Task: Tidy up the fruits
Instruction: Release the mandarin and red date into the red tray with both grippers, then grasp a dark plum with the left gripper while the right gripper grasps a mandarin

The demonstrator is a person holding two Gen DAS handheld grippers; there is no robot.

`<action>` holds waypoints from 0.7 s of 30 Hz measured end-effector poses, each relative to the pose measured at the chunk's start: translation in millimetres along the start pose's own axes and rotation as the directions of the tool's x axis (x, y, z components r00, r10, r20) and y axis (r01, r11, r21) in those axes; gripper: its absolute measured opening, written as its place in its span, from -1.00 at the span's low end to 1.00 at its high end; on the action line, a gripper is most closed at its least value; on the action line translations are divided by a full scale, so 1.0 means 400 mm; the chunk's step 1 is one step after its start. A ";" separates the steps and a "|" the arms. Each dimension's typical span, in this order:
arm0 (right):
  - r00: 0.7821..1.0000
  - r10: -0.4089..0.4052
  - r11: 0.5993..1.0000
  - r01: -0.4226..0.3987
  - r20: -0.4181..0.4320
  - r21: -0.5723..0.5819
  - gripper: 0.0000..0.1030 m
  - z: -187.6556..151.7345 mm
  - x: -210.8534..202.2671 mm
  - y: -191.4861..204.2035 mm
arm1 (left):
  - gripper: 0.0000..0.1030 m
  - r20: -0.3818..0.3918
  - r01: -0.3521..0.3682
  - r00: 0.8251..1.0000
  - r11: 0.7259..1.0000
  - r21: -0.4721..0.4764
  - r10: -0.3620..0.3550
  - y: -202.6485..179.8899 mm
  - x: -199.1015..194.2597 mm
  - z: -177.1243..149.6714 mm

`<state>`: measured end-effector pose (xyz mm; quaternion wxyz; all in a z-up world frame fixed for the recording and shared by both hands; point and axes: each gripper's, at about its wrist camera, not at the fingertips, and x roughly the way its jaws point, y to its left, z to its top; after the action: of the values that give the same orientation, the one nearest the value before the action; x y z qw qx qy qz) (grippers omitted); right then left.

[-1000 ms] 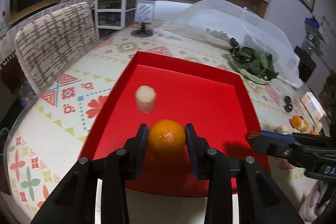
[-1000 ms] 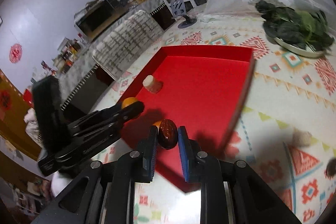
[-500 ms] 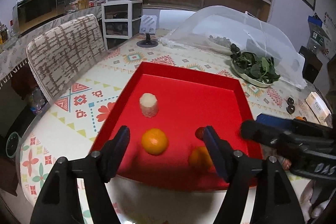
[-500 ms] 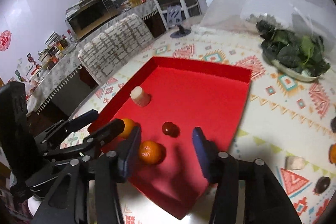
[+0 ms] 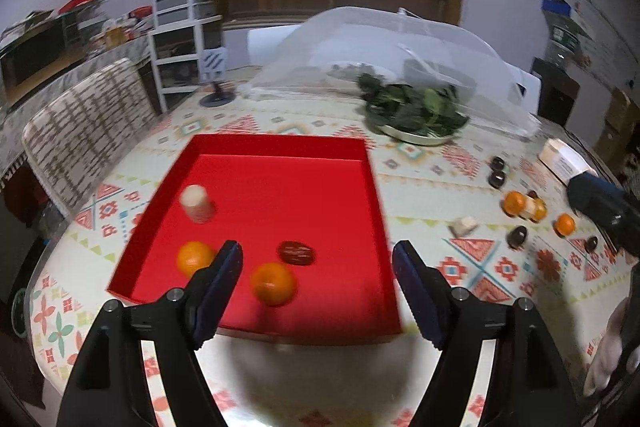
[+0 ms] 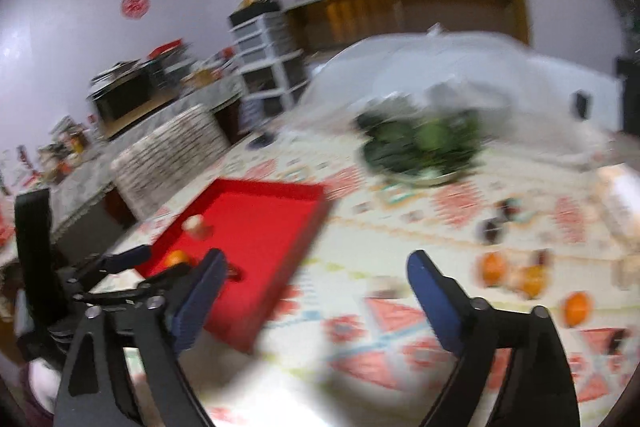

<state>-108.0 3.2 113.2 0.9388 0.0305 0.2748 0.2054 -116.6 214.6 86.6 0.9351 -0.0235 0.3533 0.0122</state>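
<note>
I see the tray on the table, left side. In it: banana piece at back-left, two tangerines near the front, date between and behind them. Loose fruit lies right of the tray. Plate of greens behind, under the mesh cover.

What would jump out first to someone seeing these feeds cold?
The bright red tray in the middle of the patterned table, holding two oranges, a dark date and a pale cylindrical piece. Next, the loose fruit scattered on the tablecloth to its right. Beyond the tray, a plate of leafy greens sits at the edge of a translucent mesh food cover.
</note>
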 end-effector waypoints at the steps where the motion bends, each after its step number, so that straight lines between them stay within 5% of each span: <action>1: 0.999 -0.042 0.999 0.042 0.024 -0.004 1.00 -0.005 -0.024 -0.027 | 0.49 -0.004 0.009 1.000 1.000 0.011 -0.009 -0.020 0.001 -0.001; 5: 0.989 -0.147 0.986 0.144 0.030 0.089 1.00 -0.023 -0.076 -0.164 | 0.49 -0.019 0.033 0.999 0.998 0.049 -0.032 -0.084 0.006 -0.007; 9: 0.987 -0.149 0.935 0.159 -0.055 0.317 1.00 -0.068 -0.098 -0.356 | 0.49 -0.038 0.058 0.998 0.995 0.086 -0.055 -0.143 0.014 -0.015; 21: 0.967 -0.210 0.876 0.252 -0.144 0.411 1.00 -0.170 -0.150 -0.561 | 0.49 -0.118 0.141 0.985 0.983 0.114 -0.128 -0.247 0.076 -0.036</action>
<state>-106.9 -229.8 47.7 0.9131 0.1917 0.3587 0.0282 -99.6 115.4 59.2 0.9126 0.0092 0.4020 -0.0739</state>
